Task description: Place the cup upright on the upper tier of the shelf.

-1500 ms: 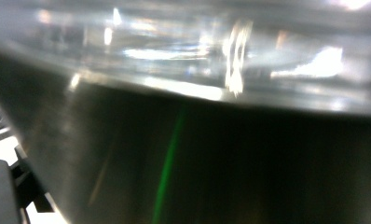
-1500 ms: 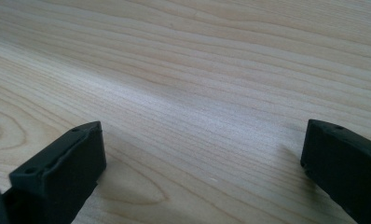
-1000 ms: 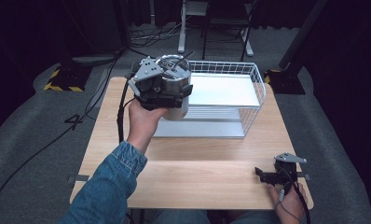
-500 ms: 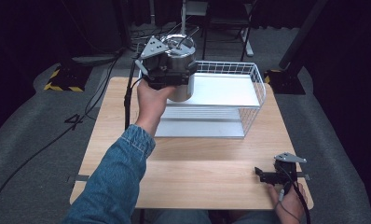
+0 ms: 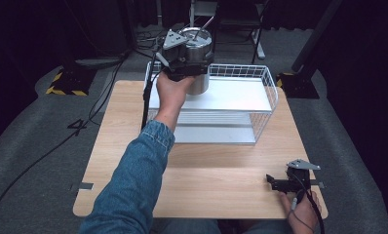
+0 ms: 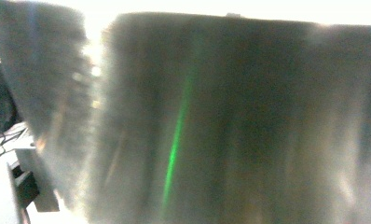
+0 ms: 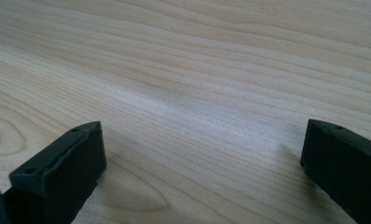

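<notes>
Metal canister (image 5: 200, 58) — shiny, cylindrical, held by your left hand-held gripper (image 5: 182, 51) above wire basket (image 5: 267, 92) | right hand-held gripper (image 5: 284, 184) gapes wide — on wooden tabletop (image 5: 216, 180).

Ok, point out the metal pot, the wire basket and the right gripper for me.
metal pot (image 5: 200, 84), high view, on its lower side wall.
wire basket (image 5: 269, 81), high view, on its right rim.
right gripper (image 5: 279, 185), high view, between the tips of its jaws.
</notes>
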Motion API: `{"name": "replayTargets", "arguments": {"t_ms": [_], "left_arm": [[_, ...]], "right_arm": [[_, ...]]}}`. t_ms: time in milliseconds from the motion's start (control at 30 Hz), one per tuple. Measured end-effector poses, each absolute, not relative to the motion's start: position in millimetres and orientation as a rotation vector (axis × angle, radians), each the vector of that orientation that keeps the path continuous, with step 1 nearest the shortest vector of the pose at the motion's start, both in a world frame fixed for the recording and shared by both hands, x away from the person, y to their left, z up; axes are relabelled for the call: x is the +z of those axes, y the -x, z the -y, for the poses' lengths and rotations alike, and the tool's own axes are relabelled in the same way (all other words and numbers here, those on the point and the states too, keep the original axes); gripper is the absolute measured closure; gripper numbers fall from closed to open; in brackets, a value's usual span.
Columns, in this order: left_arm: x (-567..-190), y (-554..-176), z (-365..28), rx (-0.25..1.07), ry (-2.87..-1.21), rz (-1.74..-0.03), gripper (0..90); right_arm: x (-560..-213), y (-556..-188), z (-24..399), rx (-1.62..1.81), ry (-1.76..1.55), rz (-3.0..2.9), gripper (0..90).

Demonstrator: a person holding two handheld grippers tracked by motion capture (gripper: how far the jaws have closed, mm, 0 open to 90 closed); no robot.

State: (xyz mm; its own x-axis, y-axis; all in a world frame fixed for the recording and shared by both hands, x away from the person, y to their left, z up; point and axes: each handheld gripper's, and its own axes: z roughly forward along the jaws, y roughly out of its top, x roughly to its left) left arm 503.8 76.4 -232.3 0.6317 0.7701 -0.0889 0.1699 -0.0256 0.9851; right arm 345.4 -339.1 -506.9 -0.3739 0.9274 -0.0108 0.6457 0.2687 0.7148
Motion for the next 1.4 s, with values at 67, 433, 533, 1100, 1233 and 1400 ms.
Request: {"name": "replayTargets", "arguments": {"t_ms": [67, 433, 533, 1100, 1233, 1400], "left_arm": [[-235, -508, -72, 0.572, -1.550, -0.822, 3.3], [-248, -524, -59, 0.592, -1.605, -0.871, 3.3], [-250, -526, -58, 0.585, -1.602, -0.886, 3.3], [-265, -533, -56, 0.600, -1.625, -0.907, 3.3], [-266, -532, -56, 0.624, -1.640, -0.884, 3.2], [-267, -532, -56, 0.627, -1.631, -0.881, 3.2]], "right_arm": [[-507, -345, 339, 0.880, -1.420, -2.115, 0.1], [-507, -345, 339, 0.880, -1.421, -2.115, 0.1], [-507, -345, 339, 0.881, -1.422, -2.115, 0.1], [-507, -346, 339, 0.883, -1.417, -2.116, 0.1], [-507, -346, 339, 0.882, -1.417, -2.116, 0.1], [-507, -346, 339, 0.882, -1.416, -2.116, 0.2]]}}
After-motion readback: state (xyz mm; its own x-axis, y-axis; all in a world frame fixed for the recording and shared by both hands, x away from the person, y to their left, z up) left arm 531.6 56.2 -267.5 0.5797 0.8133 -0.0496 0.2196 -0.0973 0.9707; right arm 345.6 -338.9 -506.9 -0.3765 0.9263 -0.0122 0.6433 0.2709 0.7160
